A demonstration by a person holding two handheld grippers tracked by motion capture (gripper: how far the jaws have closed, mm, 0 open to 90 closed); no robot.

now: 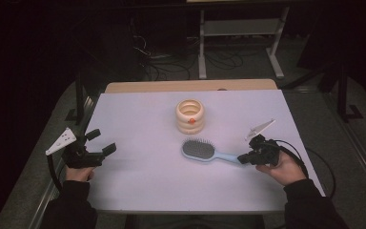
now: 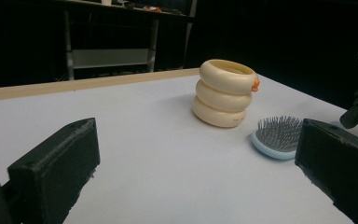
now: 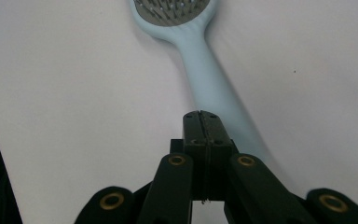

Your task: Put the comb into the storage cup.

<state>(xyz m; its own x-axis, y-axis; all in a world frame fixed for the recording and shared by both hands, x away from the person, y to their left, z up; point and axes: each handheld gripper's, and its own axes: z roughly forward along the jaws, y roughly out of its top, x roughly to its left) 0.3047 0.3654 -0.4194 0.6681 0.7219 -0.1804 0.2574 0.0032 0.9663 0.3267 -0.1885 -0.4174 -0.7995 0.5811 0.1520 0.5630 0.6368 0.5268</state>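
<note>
A light blue hairbrush (image 1: 198, 149) lies bristles up on the white table cover (image 1: 138, 119), with its handle pointing right. My right gripper (image 1: 244, 158) is at the end of that handle. In the right gripper view the gripper (image 3: 201, 116) is shut, jaws pressed flat together just above the handle (image 3: 209, 79), with nothing between them. My left gripper (image 1: 101, 141) is held open at the table's left edge, pointing toward the middle. In the left gripper view the wide gap of the left gripper (image 2: 196, 172) frames the brush head (image 2: 277, 135). A cream holder made of stacked rings (image 1: 190, 116) stands behind the brush.
The ringed holder (image 2: 224, 93) has a small orange knob (image 2: 256, 84) on its side. A wooden edge (image 1: 190, 86) borders the far side of the table. Beyond it, a white metal stand (image 1: 238, 28) and cables (image 1: 171, 62) sit on the dark floor.
</note>
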